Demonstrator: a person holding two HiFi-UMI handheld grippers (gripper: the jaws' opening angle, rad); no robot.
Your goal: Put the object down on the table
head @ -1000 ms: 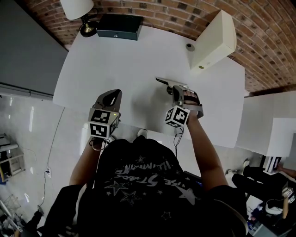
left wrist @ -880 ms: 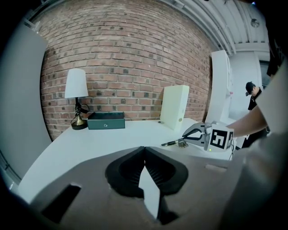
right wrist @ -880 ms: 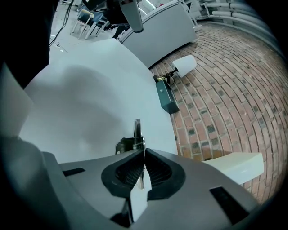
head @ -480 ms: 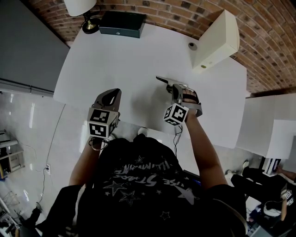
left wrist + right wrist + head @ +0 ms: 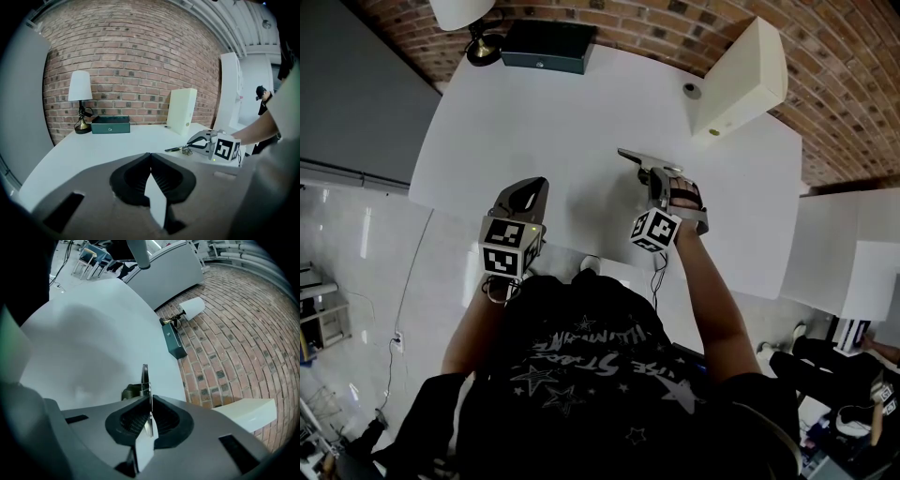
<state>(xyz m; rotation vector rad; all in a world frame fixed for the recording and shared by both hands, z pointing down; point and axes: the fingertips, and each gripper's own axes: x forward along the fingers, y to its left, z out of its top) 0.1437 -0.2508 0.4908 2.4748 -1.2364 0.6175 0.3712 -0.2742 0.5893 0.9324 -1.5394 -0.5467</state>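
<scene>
Right gripper view: thin metal object [image 5: 145, 377], possibly clip, clamped in right gripper [image 5: 150, 401] over table [image 5: 93, 348]. Left gripper [image 5: 150, 159], at 9 o'clock, closed, empty. Set-down pending: lowering, then release needed.

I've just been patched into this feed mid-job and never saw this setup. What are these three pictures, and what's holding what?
No robot: a person holds two two-jaw tools. The head view looks down from the person's head; the other two cameras ride on the tools, looking along their jaws. The left tool is shut and empty. The right tool is shut on a thin metal object over the white table. At the table's far edge stand a lamp, a dark green box and a cream case.
</scene>
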